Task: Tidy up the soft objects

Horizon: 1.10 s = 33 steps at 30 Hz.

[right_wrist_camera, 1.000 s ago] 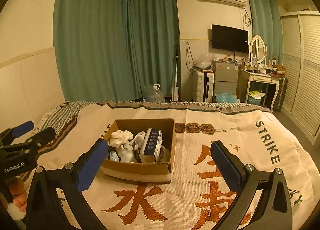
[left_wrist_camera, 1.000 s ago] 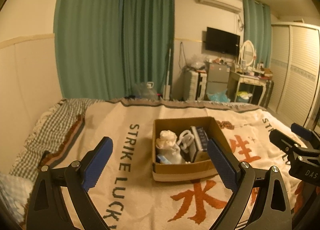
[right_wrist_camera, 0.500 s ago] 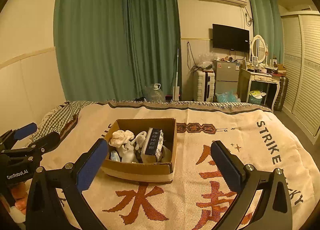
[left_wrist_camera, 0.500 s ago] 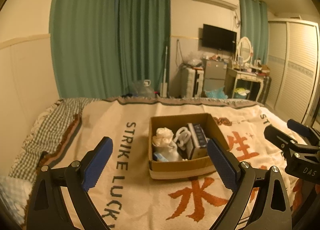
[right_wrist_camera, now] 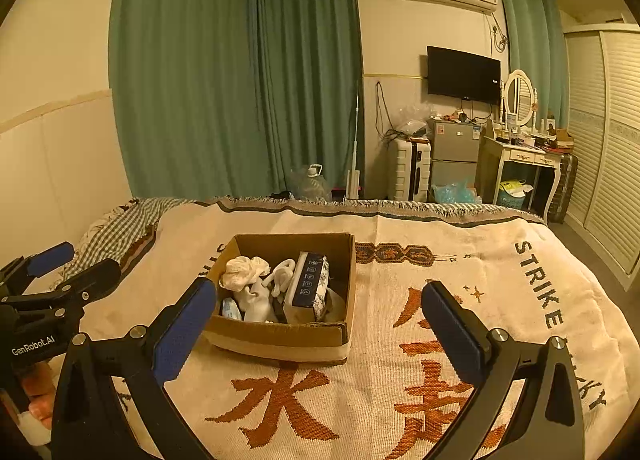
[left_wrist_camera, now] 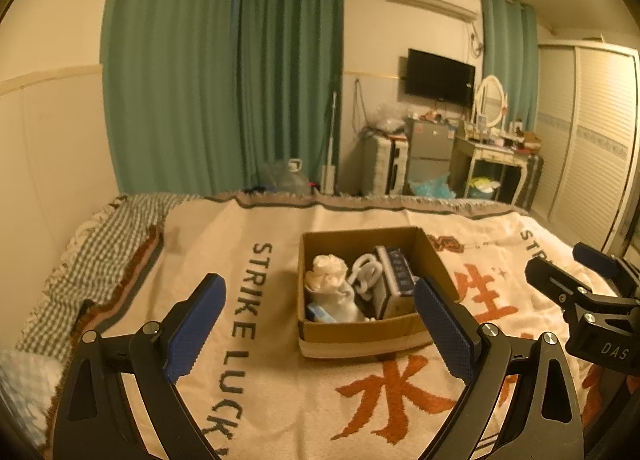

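A brown cardboard box (left_wrist_camera: 360, 334) sits on the bed's cream blanket; it also shows in the right wrist view (right_wrist_camera: 280, 334). Inside it lie white soft items (left_wrist_camera: 329, 278) (right_wrist_camera: 244, 274), a white looped piece (left_wrist_camera: 366, 272) and a dark blue-and-white pack (left_wrist_camera: 396, 276) (right_wrist_camera: 310, 286) standing on edge. My left gripper (left_wrist_camera: 320, 328) is open and empty, held above the blanket in front of the box. My right gripper (right_wrist_camera: 320, 328) is open and empty, in front of and right of the box. Each gripper shows at the other view's edge.
The cream blanket (right_wrist_camera: 460, 260) with orange characters and "STRIKE LUCKY" lettering covers the bed. A checked sheet (left_wrist_camera: 80, 260) lies at the left edge. Beyond the bed's far edge stand green curtains, a water jug (right_wrist_camera: 314, 182), a suitcase, a small fridge and a dressing table.
Both views have shifted slightly; the box sits a little lower and nearer in the frames. Both grippers stay open and empty.
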Motion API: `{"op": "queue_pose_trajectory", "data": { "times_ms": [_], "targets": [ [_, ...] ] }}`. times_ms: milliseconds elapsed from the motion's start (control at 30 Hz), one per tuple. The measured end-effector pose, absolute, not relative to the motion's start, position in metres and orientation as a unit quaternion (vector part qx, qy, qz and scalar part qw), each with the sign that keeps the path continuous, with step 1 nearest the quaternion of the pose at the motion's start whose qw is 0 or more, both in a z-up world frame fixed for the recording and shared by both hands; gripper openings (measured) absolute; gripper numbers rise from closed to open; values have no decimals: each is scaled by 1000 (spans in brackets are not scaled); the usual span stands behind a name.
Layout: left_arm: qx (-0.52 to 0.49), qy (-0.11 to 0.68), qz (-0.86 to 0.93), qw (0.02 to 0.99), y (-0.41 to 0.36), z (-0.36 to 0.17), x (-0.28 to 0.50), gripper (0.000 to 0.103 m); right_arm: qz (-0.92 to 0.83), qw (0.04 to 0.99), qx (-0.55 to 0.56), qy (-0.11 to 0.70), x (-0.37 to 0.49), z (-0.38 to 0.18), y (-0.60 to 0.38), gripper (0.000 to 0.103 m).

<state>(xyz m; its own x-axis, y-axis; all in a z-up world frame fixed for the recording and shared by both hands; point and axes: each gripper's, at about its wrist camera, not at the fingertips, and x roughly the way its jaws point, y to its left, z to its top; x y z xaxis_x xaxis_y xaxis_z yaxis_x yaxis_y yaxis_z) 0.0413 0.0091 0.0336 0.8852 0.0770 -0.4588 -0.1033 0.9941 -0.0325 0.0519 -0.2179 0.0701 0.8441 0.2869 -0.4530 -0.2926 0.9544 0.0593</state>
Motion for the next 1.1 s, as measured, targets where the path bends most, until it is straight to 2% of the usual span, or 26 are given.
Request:
{"op": "queue_pose_trajectory", "data": {
  "times_ms": [1100],
  "targets": [
    [-29, 235, 53, 970, 16, 32, 44, 97, 152, 957, -6, 247, 54, 66, -215, 103]
  ]
}}
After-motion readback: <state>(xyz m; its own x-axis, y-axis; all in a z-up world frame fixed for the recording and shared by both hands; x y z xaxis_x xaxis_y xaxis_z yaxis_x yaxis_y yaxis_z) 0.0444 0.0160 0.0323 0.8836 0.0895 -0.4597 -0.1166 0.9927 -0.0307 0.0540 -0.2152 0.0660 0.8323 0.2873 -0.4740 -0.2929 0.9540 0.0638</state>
